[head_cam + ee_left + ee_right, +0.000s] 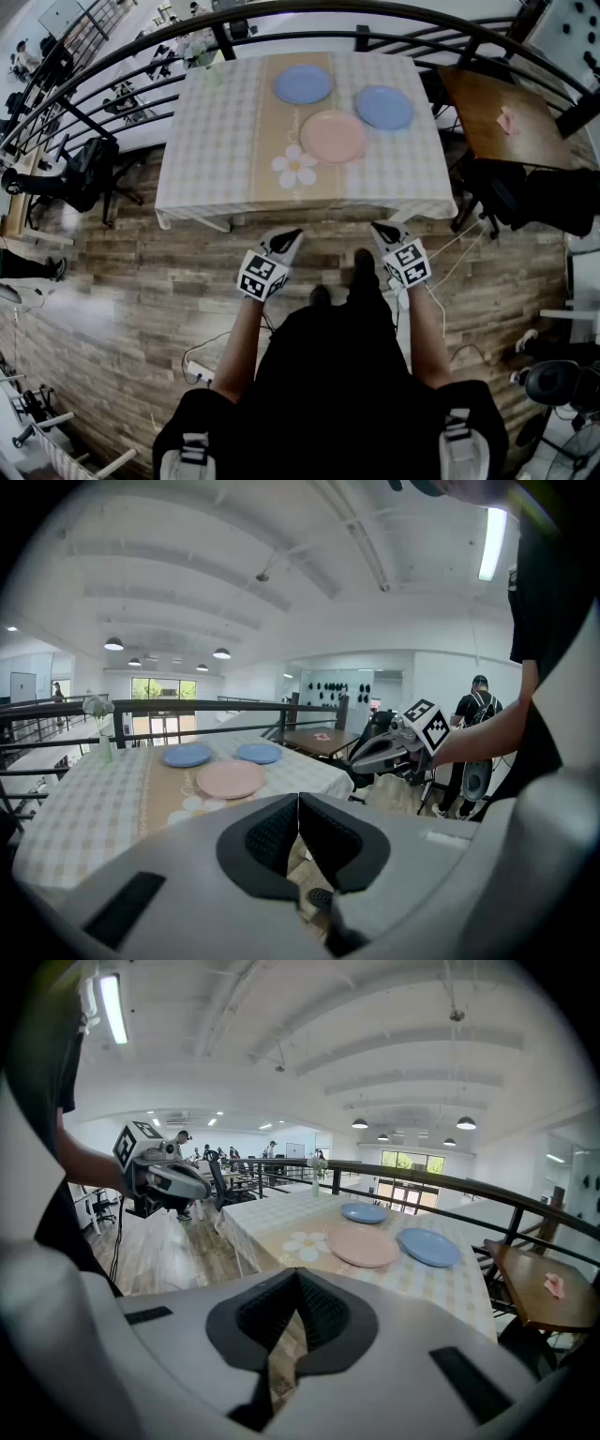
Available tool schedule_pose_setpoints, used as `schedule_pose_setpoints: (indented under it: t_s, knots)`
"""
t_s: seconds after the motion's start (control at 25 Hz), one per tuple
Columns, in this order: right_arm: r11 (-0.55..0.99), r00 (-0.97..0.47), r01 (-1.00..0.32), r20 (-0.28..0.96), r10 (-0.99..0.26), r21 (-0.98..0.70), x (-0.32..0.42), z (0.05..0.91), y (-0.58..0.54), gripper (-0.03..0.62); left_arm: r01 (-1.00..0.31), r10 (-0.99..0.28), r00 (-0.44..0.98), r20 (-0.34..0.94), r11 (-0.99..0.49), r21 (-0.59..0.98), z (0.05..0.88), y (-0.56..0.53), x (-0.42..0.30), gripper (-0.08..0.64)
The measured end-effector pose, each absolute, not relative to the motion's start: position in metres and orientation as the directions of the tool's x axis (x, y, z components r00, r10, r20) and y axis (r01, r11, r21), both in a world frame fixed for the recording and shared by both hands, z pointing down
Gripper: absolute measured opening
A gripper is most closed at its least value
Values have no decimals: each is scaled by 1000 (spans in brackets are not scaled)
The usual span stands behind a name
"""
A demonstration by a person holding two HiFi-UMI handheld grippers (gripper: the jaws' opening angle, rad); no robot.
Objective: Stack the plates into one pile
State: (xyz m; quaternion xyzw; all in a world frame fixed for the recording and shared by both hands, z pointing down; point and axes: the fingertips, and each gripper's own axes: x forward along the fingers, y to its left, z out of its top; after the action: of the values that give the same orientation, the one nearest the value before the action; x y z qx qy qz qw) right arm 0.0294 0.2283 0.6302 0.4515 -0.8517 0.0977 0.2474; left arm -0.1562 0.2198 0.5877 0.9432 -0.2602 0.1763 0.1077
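Three plates lie apart on the checked tablecloth [216, 141]: a blue plate [303, 83] at the back, a second blue plate [384, 107] to its right, and a pink plate [334, 136] in front of them. The same plates show in the left gripper view as blue [187, 755], blue [259, 753] and pink [231, 779]. Both grippers hang short of the table's near edge, over the wooden floor. My left gripper [291, 234] is shut and empty, its pads meeting. My right gripper [380, 228] is likewise shut with nothing in it.
A curved black railing [281, 9] runs behind the table. To the right stands a brown side table [497, 112] with a small pink thing on it. A vase with flowers [208, 56] sits at the table's back left corner. A white flower mat [296, 167] lies near the front edge.
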Motion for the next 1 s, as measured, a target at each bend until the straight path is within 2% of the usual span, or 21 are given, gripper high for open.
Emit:
schedule_pose_setpoints:
  t_s: [0.24, 1.0]
  knots:
    - [575, -458, -817, 541, -705, 57, 28, 635, 231, -3, -535, -457, 798, 394, -837, 114, 589, 218, -158, 3]
    - [539, -447, -842, 511, -734, 37, 45, 639, 222, -3, -527, -446, 801, 399, -841, 119, 593, 209, -146, 3]
